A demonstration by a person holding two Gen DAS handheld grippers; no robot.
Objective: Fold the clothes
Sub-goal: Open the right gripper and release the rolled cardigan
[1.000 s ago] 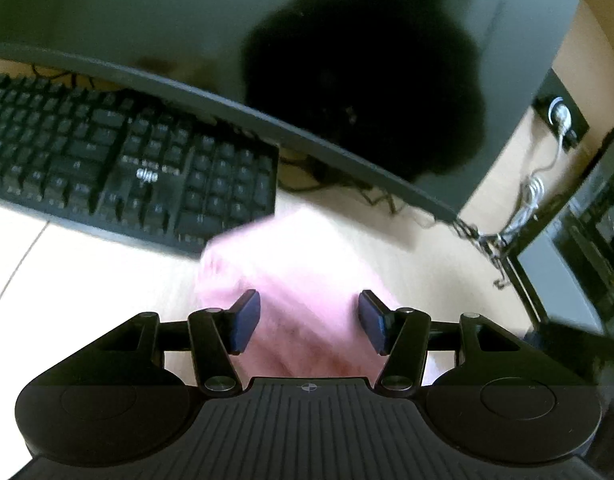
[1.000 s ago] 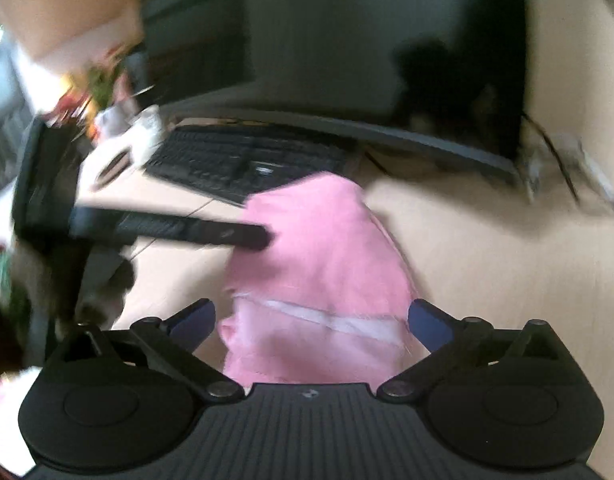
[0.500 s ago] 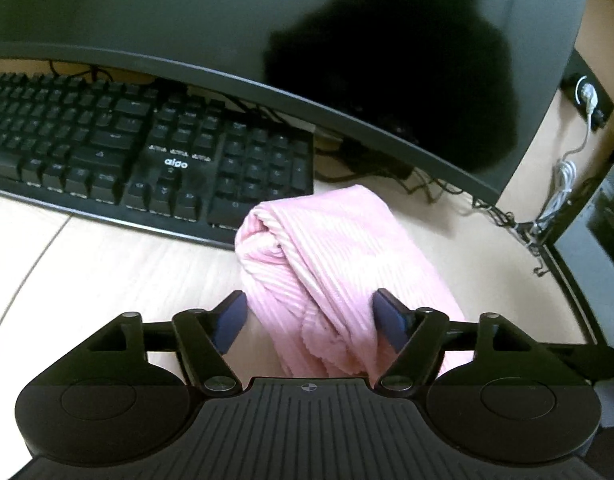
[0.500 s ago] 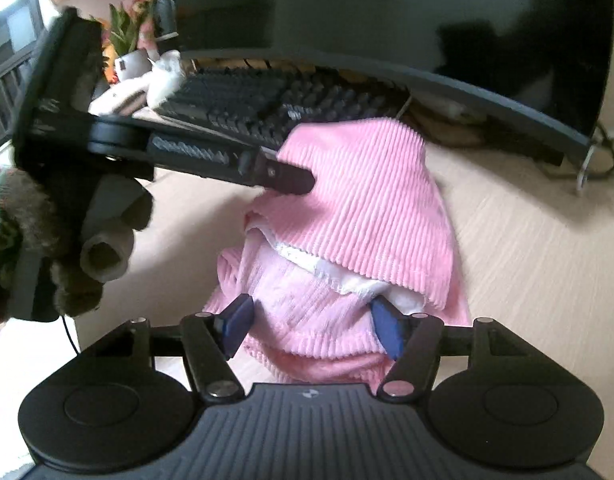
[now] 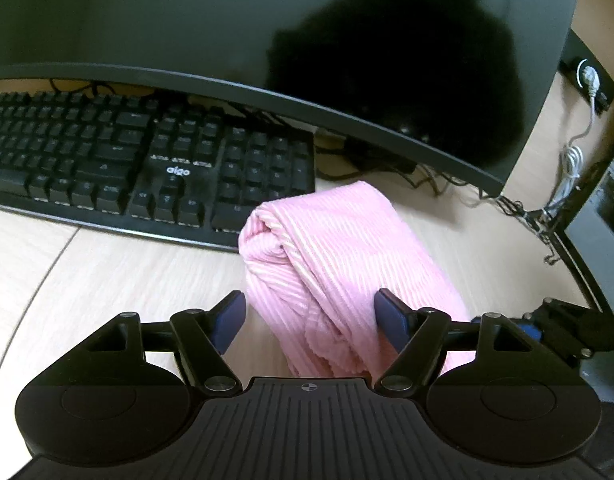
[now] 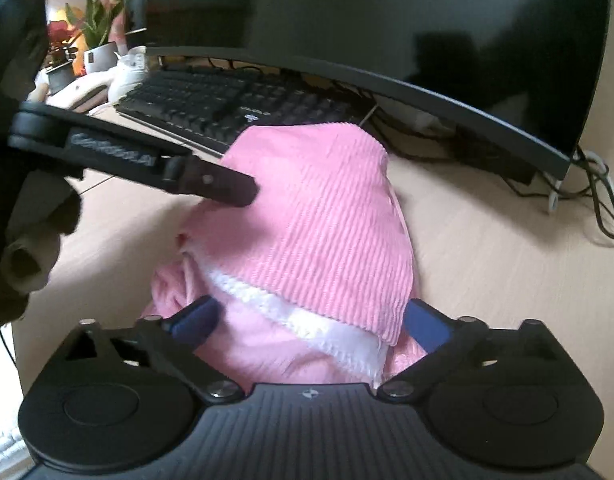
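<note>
Pink ribbed garment [image 5: 339,264]: bundled in a rough fold on the light wooden desk [image 5: 107,272], its far end touching the front right corner of the black keyboard [image 5: 147,164], below the lower edge of the dark curved monitor [image 5: 267,24]. A white-edged hem shows in the right wrist view [image 6: 307,320].

Left gripper [image 5: 311,316]: low over the near end of the bundle, pointing toward 12 o'clock; blue-padded fingers spread apart, cloth lying between them, not pinched. In the right wrist view its black finger [image 6: 227,184] reaches in from 9 o'clock over the bundle's left side.

Right gripper [image 6: 311,320]: level, aimed at 12 o'clock; fingers parted wide, straddling the near end of the bundle, cloth between them unclamped.

Cables [image 5: 563,184]: tangled at 3 o'clock. Potted plants [image 6: 91,24]: at 10 o'clock in the right view.
</note>
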